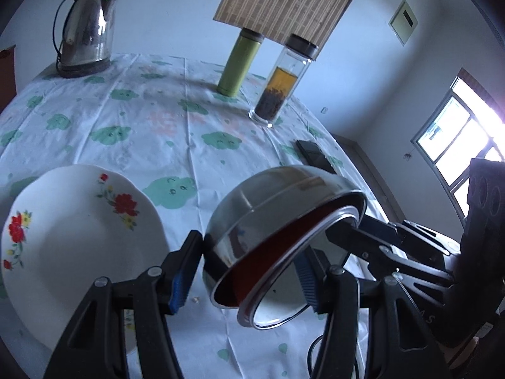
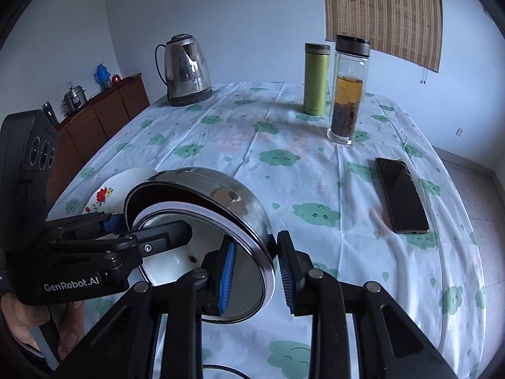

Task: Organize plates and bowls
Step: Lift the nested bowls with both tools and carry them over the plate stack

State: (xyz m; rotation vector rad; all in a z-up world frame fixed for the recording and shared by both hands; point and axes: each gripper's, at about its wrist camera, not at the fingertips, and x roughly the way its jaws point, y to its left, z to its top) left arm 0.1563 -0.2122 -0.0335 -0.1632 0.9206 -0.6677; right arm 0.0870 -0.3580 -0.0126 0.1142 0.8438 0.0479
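On table, cloud-print cloth, your clutter by size: one kettle, one tea bottle, one green flask, one phone. None blocks you. One floral plate lies left. One steel bowl tilted above cloth, between both tools. Left gripper clamps its near rim; right gripper clamps opposite rim.
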